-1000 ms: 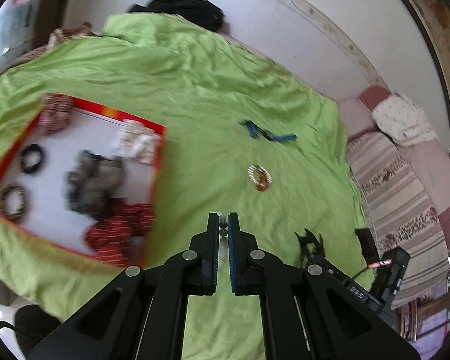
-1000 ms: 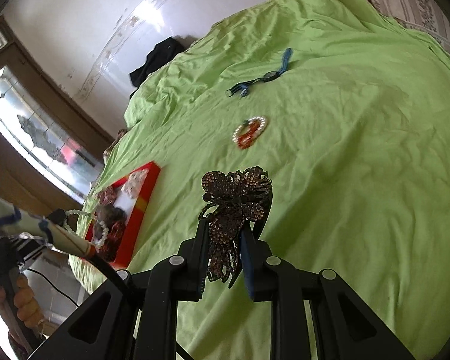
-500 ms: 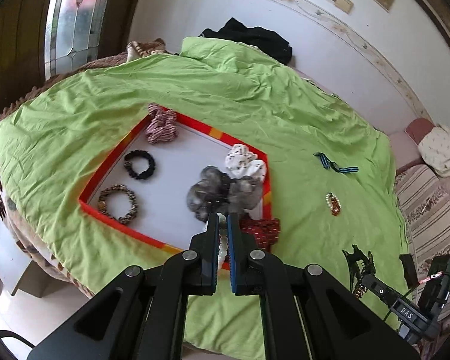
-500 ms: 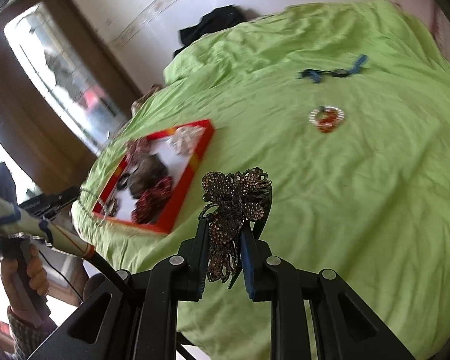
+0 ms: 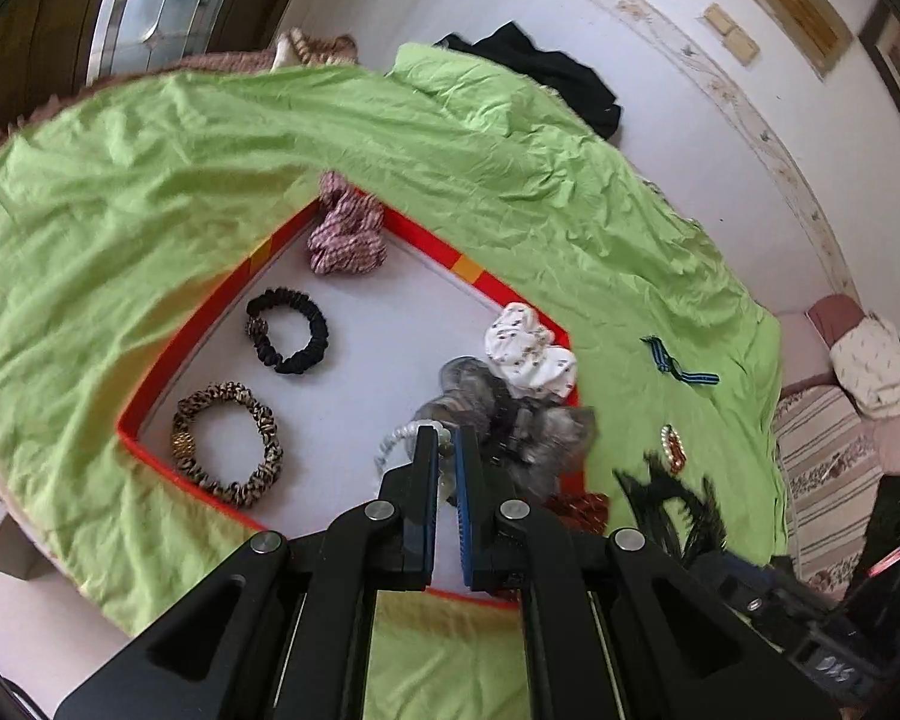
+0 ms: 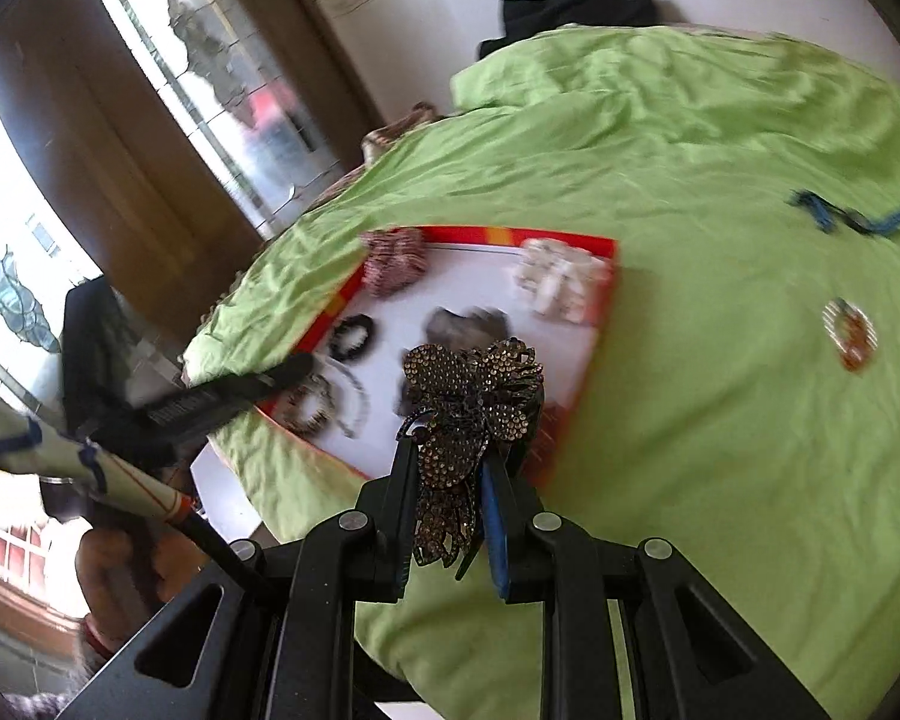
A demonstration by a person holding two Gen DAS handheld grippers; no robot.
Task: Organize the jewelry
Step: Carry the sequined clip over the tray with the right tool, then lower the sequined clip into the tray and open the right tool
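Over the red-rimmed tray (image 5: 210, 324) on the green bedspread (image 5: 540, 204), the left gripper (image 5: 447, 450) hangs with its fingers pinched on a pearl bracelet (image 5: 397, 441), the beads looping out to one side above the white tray floor. Off to the side, the right gripper (image 6: 450, 456) is clamped on a rhinestone butterfly clip (image 6: 468, 396), held above the tray's near edge.

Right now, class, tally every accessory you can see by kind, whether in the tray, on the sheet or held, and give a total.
Scrunchies: 6 (pink striped scrunchie, black scrunchie, leopard scrunchie, white scrunchie, grey scrunchie, red scrunchie)
Bracelets: 2 (pearl bracelet in left gripper, beaded bracelet)
Hair clips: 1 (rhinestone hair clip in right gripper)
Ribbons: 1 (blue ribbon)
Total: 10
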